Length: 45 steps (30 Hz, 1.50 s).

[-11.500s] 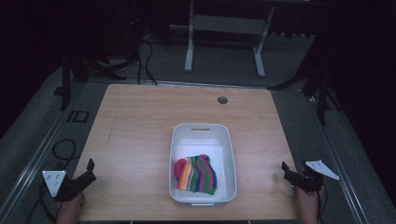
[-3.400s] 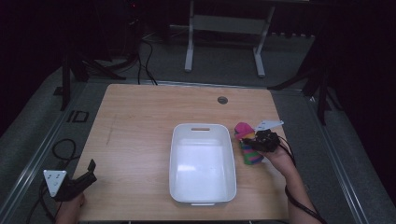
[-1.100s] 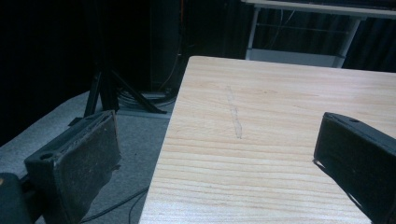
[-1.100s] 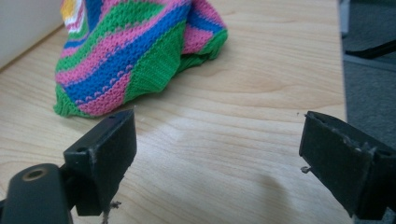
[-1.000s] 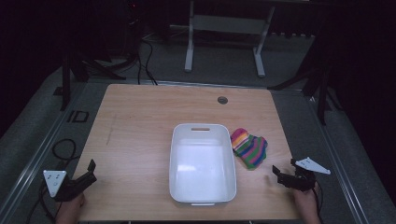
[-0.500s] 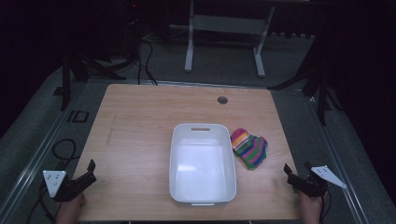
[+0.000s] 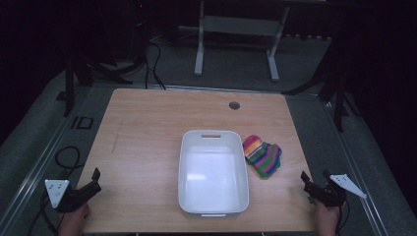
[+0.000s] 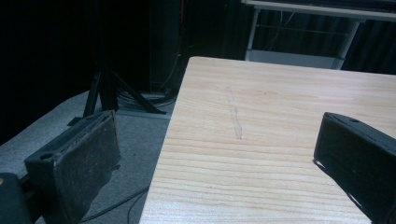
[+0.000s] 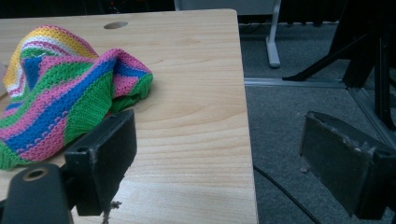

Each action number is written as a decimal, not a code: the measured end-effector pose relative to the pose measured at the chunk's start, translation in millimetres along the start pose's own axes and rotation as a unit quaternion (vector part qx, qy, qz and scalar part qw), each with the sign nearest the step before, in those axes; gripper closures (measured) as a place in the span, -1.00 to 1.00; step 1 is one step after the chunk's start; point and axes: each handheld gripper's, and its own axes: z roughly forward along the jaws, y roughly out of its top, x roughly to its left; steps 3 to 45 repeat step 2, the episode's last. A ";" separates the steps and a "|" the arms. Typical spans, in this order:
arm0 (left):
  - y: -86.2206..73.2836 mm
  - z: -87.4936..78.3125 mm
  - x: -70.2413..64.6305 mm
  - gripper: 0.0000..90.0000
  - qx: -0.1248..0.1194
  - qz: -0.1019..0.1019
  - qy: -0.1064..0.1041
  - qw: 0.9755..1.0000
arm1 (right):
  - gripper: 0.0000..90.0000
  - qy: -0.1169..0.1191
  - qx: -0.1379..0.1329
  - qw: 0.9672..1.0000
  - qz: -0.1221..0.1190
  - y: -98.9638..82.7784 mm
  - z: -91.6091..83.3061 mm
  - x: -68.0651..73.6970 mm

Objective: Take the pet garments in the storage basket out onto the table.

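Where tub sits, striped cloth (crumpled) beside

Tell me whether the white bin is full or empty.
Empty: the white bin shows only its bare floor, and the striped knit cloth lies on the table beside it.

High view looks down on the table — tool cameras skim its edges.

White tub blocks table centre; striped knit cloth just right of it. Left half bare wood, open passage. Narrow clear strip along right edge beside cloth.
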 end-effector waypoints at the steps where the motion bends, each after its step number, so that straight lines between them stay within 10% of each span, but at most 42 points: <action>1: 0.0 0.1 0.0 -0.98 0.000 0.000 0.000 1.000 | -0.75 -0.001 0.001 1.000 0.000 0.1 0.3 0.2; 45: 0.0 0.1 0.0 -0.98 0.000 0.000 0.000 1.000 | -0.75 -0.002 0.003 1.000 -0.001 0.3 0.7 0.2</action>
